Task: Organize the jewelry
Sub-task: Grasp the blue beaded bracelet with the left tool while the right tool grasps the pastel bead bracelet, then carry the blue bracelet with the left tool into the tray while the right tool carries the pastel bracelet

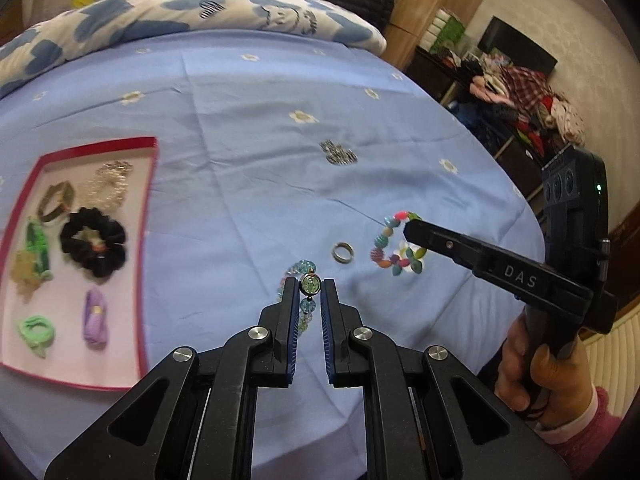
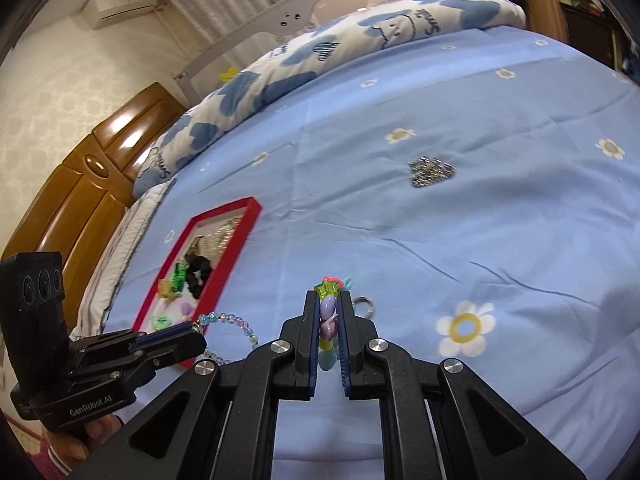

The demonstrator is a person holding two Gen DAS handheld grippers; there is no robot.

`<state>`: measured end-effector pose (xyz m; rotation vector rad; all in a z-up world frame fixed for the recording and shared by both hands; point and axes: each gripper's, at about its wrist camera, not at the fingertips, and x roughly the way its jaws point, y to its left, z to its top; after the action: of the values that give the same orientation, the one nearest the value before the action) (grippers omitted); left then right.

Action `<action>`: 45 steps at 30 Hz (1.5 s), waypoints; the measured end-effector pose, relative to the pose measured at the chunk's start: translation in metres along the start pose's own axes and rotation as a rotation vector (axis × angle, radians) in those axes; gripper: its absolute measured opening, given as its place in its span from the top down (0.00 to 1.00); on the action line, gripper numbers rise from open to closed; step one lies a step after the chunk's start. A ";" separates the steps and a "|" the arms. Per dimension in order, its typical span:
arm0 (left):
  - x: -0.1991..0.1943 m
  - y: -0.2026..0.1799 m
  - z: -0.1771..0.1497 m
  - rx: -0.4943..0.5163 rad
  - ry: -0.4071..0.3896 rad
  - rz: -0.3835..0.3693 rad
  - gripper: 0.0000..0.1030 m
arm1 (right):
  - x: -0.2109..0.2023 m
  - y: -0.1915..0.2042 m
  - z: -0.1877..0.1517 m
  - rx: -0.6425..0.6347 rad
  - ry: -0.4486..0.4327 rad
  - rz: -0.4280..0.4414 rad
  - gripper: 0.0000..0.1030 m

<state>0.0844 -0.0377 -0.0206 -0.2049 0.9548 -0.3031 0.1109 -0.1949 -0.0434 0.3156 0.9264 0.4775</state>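
Bed sheet point(image 1: 260, 92): blue, flowered; everything lies on it.
Tray point(image 1: 149, 184): red rim, far left; I see a black scrunchie point(image 1: 93, 241) and hair ties inside.
Silver chain point(image 1: 338, 153): loose, far centre.
Ring point(image 1: 343, 252): loose, between the two bracelets.
Left gripper point(image 1: 310, 285): fingers narrow, pinching the clear bead bracelet point(image 1: 309, 283).
Right gripper point(image 2: 329, 306): fingers narrow, clamped on the coloured bead bracelet point(image 2: 329, 308).
Risk: I judge hanging loops may swing and snag the tray rim; a bead-only pinch could slip.
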 end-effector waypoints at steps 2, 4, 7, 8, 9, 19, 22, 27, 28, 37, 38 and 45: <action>-0.007 0.007 0.000 -0.020 -0.012 0.006 0.91 | 0.000 0.007 0.000 -0.008 0.001 0.011 0.92; -0.014 0.015 -0.001 -0.046 -0.025 0.009 0.91 | 0.001 0.015 0.000 -0.017 0.003 0.024 0.92; -0.023 0.027 -0.002 -0.071 -0.045 0.021 0.91 | 0.002 0.028 0.001 -0.039 0.004 0.039 0.92; -0.026 0.030 -0.002 -0.078 -0.049 0.023 0.91 | 0.003 0.031 0.002 -0.045 0.006 0.044 0.92; -0.030 0.034 -0.003 -0.085 -0.056 0.029 0.91 | 0.004 0.035 0.002 -0.052 0.008 0.048 0.92; -0.056 0.075 -0.011 -0.169 -0.103 0.071 0.91 | 0.019 0.073 0.001 -0.102 0.031 0.097 0.92; -0.063 0.089 -0.015 -0.201 -0.114 0.083 0.91 | 0.026 0.085 0.001 -0.116 0.044 0.112 0.92; -0.073 0.109 -0.019 -0.241 -0.131 0.103 0.91 | 0.037 0.103 0.002 -0.144 0.062 0.138 0.92; -0.075 0.113 -0.019 -0.249 -0.135 0.109 0.91 | 0.040 0.108 0.002 -0.152 0.065 0.144 0.92; -0.087 0.149 -0.024 -0.308 -0.155 0.153 0.91 | 0.065 0.141 0.001 -0.197 0.106 0.190 0.92; -0.087 0.152 -0.024 -0.312 -0.156 0.157 0.91 | 0.067 0.144 0.001 -0.201 0.109 0.193 0.92; -0.087 0.176 -0.025 -0.352 -0.154 0.179 0.91 | 0.093 0.170 0.000 -0.232 0.150 0.229 0.92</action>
<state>0.0450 0.1564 -0.0214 -0.4555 0.8620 0.0482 0.1146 -0.0022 -0.0295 0.1766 0.9739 0.8217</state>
